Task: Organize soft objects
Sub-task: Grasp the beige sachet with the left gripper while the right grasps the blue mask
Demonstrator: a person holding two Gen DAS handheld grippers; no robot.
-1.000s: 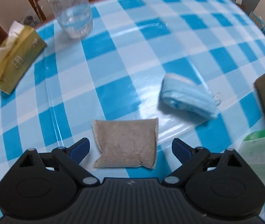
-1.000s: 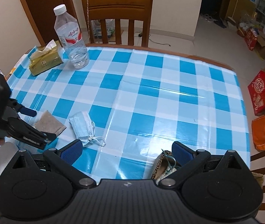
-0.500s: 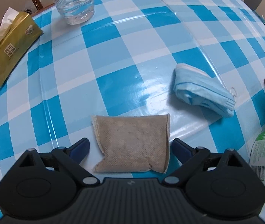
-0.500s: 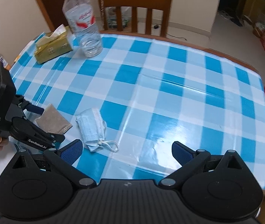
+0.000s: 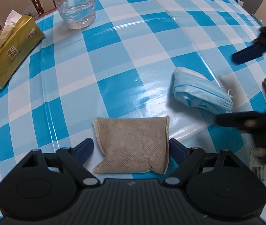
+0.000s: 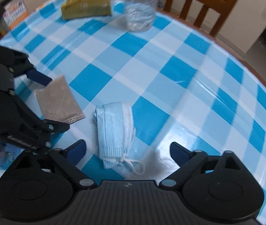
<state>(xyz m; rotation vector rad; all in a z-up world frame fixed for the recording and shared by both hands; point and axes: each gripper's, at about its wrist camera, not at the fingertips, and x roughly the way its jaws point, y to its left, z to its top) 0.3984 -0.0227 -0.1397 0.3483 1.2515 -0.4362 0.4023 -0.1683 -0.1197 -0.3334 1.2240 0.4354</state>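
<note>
**blue_check:** Checked tablecloth fills pretty much both views, blue and white, glossy. At the far edge stand a water bottle and a gold tissue pack, with a wooden chair behind the table. None of that matters for the grab though.

**softgoods:** Right, so where are the soft things?

**blue_check:** Tan mesh pouch lies flat directly between the fingers of the left gripper. Jaws are closing, pads just beside its two side edges but not pressing yet as far as I can see. Its short width spans the gap and its length runs forward, away from the camera.

**softgoods:** And the mask?

**blue_check:** Folded blue face mask sits just right of the pouch, near it but apart. The right gripper hangs over it, jaws also closing, still well clear on both sides. The mask's long axis runs along the pointing direction, ear loops at the near end, so the pads would meet its long edges.

**softgoods:** So one hand each?

**blue_check:** Looks that way to me. Left is nearer the pouch, right nearer the mask, no crossing needed.
</note>
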